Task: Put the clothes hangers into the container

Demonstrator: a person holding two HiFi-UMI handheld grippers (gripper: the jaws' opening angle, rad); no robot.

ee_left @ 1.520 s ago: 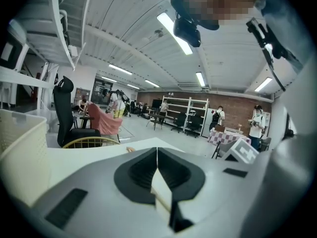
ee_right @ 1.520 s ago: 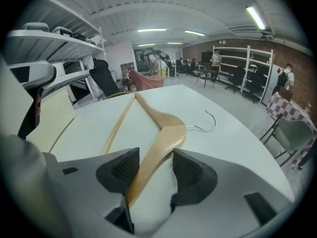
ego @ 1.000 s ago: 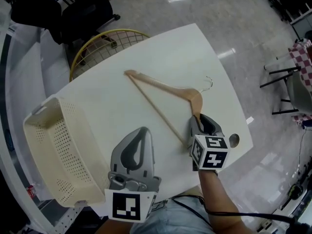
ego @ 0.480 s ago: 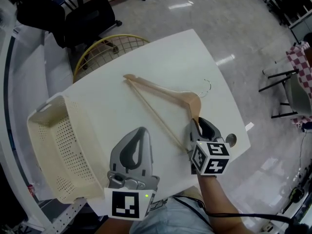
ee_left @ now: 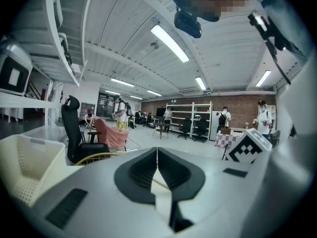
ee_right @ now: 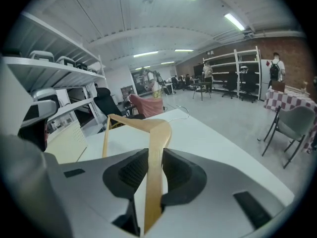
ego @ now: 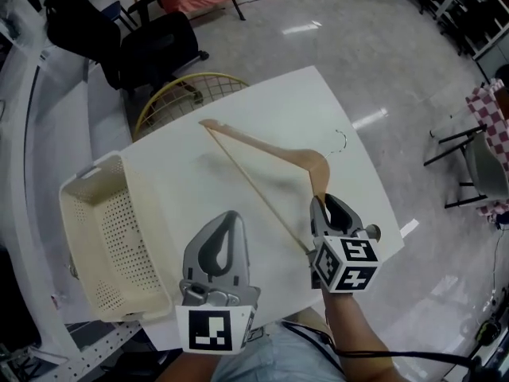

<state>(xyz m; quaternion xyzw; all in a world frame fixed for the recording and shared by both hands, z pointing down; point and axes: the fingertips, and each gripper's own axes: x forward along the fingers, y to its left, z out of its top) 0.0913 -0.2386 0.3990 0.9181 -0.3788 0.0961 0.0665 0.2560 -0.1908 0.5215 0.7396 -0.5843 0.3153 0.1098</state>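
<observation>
A wooden clothes hanger with a thin wire hook hangs tilted above the white table, casting a shadow on it. My right gripper is shut on one end of its shoulder; in the right gripper view the wood runs between the pads and away from me. My left gripper hovers to the left of the hanger's lower bar, its jaws closed together with nothing in them. The cream perforated container stands at the table's left edge.
A yellow wire basket and a black office chair stand on the floor behind the table. A round hole sits near the table's right corner. Shelving runs along the left.
My right gripper has risen with the hanger, which has come up off the table. The left gripper has lifted a little too.
</observation>
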